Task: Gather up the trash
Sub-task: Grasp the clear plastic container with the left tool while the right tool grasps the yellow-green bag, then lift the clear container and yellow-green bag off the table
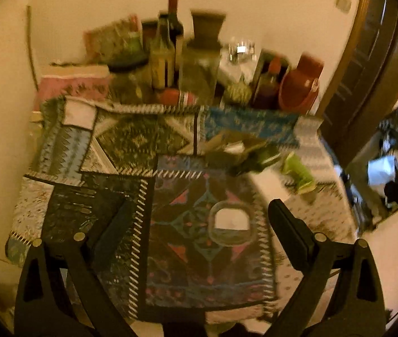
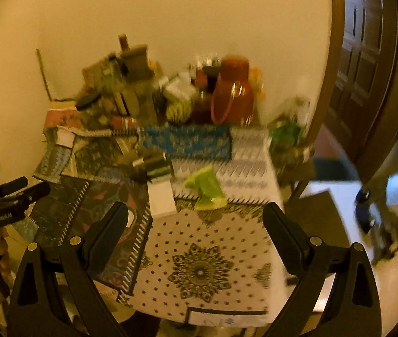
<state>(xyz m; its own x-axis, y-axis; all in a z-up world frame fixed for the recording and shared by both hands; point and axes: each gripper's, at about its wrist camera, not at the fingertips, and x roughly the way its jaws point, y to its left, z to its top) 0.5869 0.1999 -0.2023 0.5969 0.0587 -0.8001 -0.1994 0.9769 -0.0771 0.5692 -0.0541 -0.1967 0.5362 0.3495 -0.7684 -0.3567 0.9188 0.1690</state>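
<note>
A crumpled green wrapper (image 1: 298, 174) (image 2: 206, 186) lies on the patterned tablecloth (image 1: 92, 151) (image 2: 199, 252) towards the right side. Left of it sits a dark heap of scraps (image 1: 238, 151) (image 2: 150, 165), blurred. A clear shallow dish (image 1: 231, 226) rests on the cloth just ahead of my left gripper (image 1: 201, 219), which is open and holds nothing. Lower and nearer the table's front edge, my right gripper (image 2: 196, 219) is open and empty too. The left gripper (image 2: 27, 189) shows at the left edge of the right wrist view.
Bottles (image 1: 168, 47), a red jug (image 1: 301, 84) (image 2: 234, 95), a brown vase (image 1: 206, 28), glasses and packets crowd the back of the table against the wall. A dark wooden door (image 2: 367, 56) stands at the right. A chair (image 2: 311, 205) is beside the table's right edge.
</note>
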